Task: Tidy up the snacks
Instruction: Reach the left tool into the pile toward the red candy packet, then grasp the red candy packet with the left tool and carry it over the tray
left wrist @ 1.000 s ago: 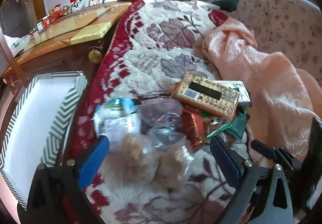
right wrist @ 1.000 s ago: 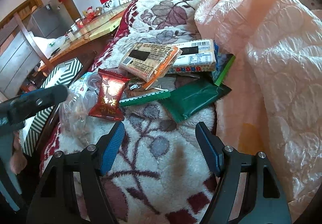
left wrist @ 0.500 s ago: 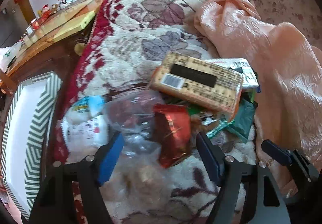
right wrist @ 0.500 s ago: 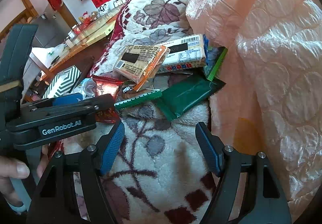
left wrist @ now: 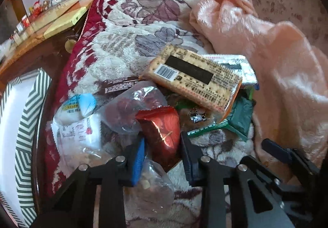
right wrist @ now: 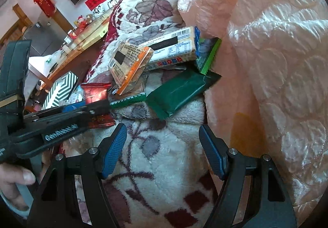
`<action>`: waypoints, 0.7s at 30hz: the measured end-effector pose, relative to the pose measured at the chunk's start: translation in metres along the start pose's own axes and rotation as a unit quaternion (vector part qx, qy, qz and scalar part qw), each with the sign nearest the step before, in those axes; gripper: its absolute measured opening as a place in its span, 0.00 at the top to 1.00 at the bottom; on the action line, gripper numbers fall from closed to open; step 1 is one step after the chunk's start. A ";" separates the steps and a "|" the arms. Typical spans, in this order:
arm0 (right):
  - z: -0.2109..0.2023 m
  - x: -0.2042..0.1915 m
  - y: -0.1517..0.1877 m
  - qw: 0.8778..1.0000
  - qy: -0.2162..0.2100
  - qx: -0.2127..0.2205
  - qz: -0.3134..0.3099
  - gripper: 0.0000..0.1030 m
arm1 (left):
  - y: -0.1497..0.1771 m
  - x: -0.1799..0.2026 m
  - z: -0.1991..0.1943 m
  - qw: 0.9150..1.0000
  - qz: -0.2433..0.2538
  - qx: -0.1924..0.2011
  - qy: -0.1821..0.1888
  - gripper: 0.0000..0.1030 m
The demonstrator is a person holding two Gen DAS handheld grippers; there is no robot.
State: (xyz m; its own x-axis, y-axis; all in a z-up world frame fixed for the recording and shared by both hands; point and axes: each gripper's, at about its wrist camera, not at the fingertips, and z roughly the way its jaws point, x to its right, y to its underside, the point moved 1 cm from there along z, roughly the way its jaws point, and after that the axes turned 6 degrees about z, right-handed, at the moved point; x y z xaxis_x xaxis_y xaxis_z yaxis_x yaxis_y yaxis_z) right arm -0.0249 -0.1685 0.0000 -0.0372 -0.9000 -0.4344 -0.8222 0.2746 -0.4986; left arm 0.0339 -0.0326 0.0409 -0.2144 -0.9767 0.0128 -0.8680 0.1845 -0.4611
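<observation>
The left gripper point(left wrist: 162, 154) pinches the near end of the red foil snack packet point(left wrist: 162, 129), which lies at the near edge of the snack pile on the floral blanket point(left wrist: 131, 47); this looks like the pick-up step, and the next move calls for lifting it clear and carrying it to the chevron-striped box point(left wrist: 26, 125) left of the pile. The packet's long axis runs away from the gripper, its crimped far end pointing at the cracker pack point(left wrist: 194, 82) beyond. The right gripper point(right wrist: 163, 150) hovers spread over bare blanket, near the dark green wrapper point(right wrist: 178, 92).
</observation>
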 end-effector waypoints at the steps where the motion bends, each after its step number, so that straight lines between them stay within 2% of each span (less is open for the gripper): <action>1: 0.000 0.000 0.001 1.000 -0.001 -0.001 -0.002 0.29 | 0.001 -0.004 -0.003 1.000 -0.006 0.003 0.007 0.66; 10: -0.004 -0.015 0.004 0.999 -0.007 0.013 -0.043 0.29 | 0.011 -0.028 -0.038 0.997 -0.046 0.041 0.043 0.67; 12: -0.004 -0.021 0.006 0.998 -0.008 0.015 -0.063 0.29 | 0.011 -0.033 -0.046 0.996 -0.051 0.050 0.047 0.73; 15: -0.004 -0.032 0.010 0.996 -0.010 0.017 -0.093 0.29 | 0.011 -0.041 -0.054 0.995 -0.060 0.058 0.063 0.73; 19: -0.002 -0.042 0.014 0.992 -0.009 0.018 -0.126 0.29 | 0.016 -0.045 -0.061 0.994 -0.060 0.064 0.060 0.73; 21: -0.002 -0.043 0.014 0.991 -0.015 0.015 -0.129 0.29 | 0.018 -0.051 -0.066 0.992 -0.076 0.065 0.077 0.73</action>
State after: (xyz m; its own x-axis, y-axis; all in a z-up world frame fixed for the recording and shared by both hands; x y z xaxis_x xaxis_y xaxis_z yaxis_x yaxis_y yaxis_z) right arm -0.0362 -0.1269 0.0127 0.1885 -0.9315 -0.3111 -0.7847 0.0476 -0.6180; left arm -0.0004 0.0278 0.0904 -0.1602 -0.9617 0.2225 -0.8328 0.0107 -0.5535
